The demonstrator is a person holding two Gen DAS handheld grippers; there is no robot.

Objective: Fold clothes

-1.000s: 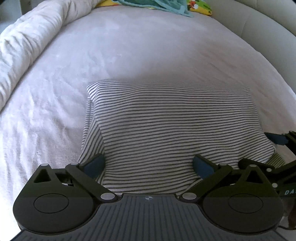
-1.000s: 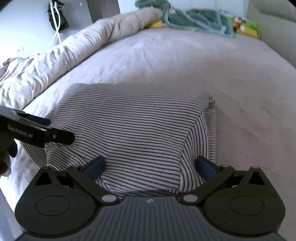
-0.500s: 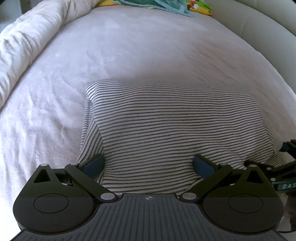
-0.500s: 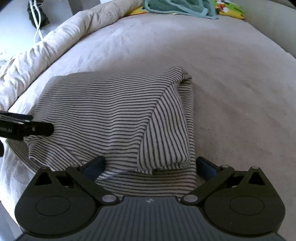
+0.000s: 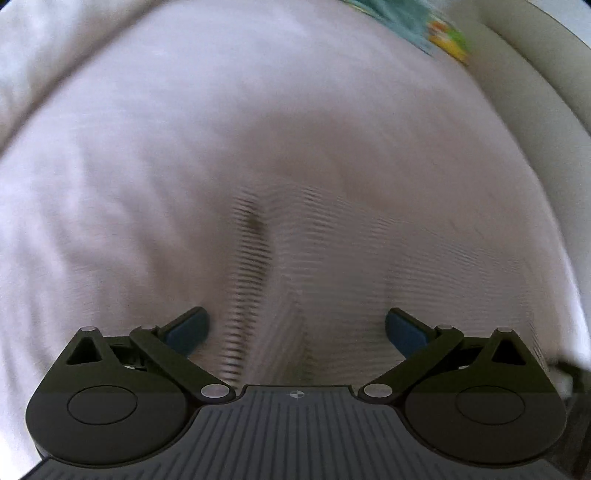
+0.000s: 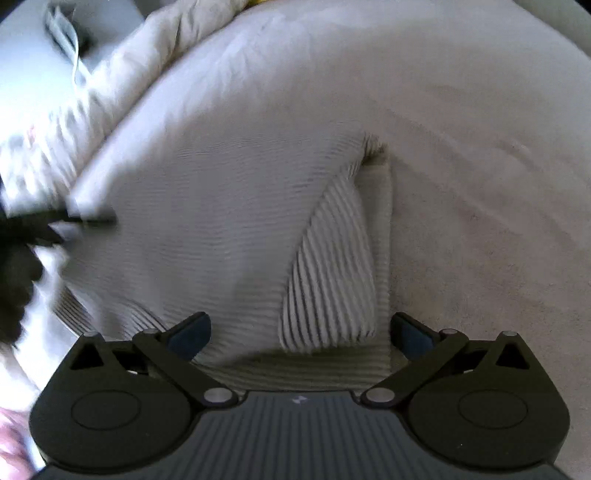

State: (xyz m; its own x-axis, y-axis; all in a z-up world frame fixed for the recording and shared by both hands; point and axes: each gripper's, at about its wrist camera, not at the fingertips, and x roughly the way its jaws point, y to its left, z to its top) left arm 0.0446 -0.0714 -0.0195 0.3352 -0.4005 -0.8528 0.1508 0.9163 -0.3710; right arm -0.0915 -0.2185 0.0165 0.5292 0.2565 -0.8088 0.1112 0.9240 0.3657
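A folded grey-and-white striped garment [image 6: 236, 229] lies flat on the pale bed sheet [image 6: 480, 147]. In the left wrist view the striped garment [image 5: 332, 266] is heavily motion-blurred, with a fold crease near its left edge. My left gripper [image 5: 295, 328] is open, its blue pads wide apart over the garment's near left part. My right gripper [image 6: 299, 330] is open too, straddling the near right corner where a folded flap lies on top. The left gripper's dark body [image 6: 55, 221] shows at the left edge of the right wrist view.
A crumpled white duvet [image 6: 110, 92] runs along the bed's left side. Teal and yellow fabrics [image 5: 436, 33] lie at the far end. A padded beige bed frame [image 5: 546, 96] curves along the right. A white cable [image 6: 70, 44] hangs beyond the duvet.
Both grippers have swung quickly, blurring both views. The left one turned toward the garment's left edge. The right one closed in on the right corner. Both stayed open.
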